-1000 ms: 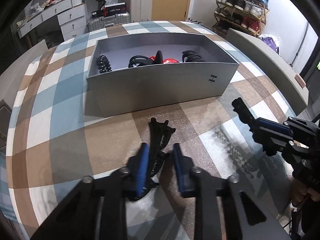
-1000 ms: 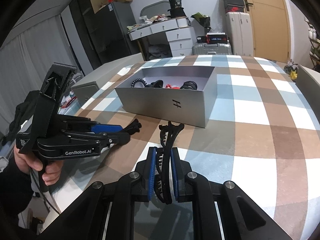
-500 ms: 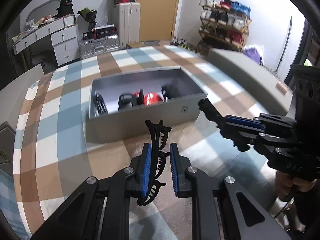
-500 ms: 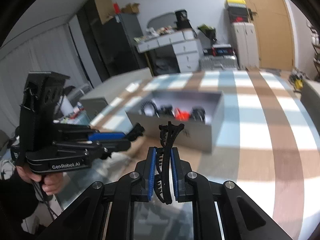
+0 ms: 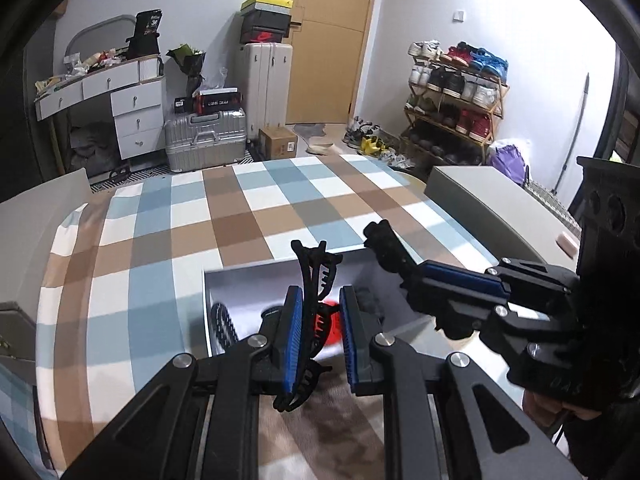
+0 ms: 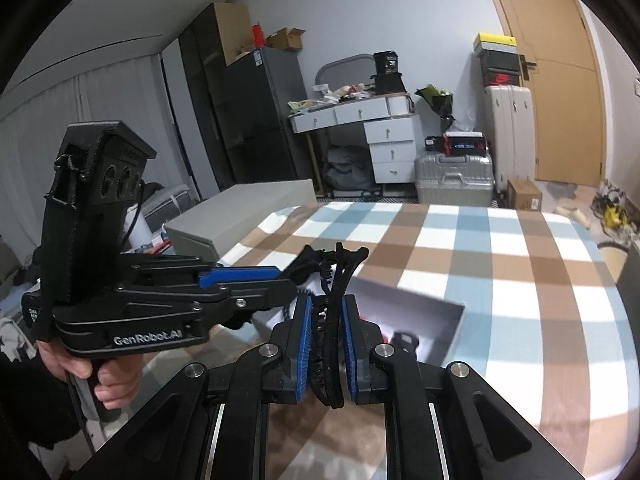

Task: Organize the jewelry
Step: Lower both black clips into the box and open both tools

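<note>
My left gripper (image 5: pixel 318 332) is shut on a black claw hair clip (image 5: pixel 314 280) and holds it over the grey box (image 5: pixel 240 280). Inside the box lie a red clip (image 5: pixel 330 326) and a black toothed clip (image 5: pixel 222 322). My right gripper (image 6: pixel 324 340) is shut on a second black claw clip (image 6: pixel 334 280), also above the box (image 6: pixel 424 316). The right gripper (image 5: pixel 460 284) shows at the right of the left wrist view, and the left gripper (image 6: pixel 248 280) at the left of the right wrist view.
The box stands on a table with a blue, brown and white checked cloth (image 5: pixel 240 216). A grey box lid (image 5: pixel 488 204) lies at the table's right edge, another grey slab (image 6: pixel 240 216) at the left. Suitcases, drawers and a shoe rack stand behind.
Both grippers have risen from the table with their clips and moved forward over the box. The left gripper closed on its clip, which lay on the cloth a second ago.
</note>
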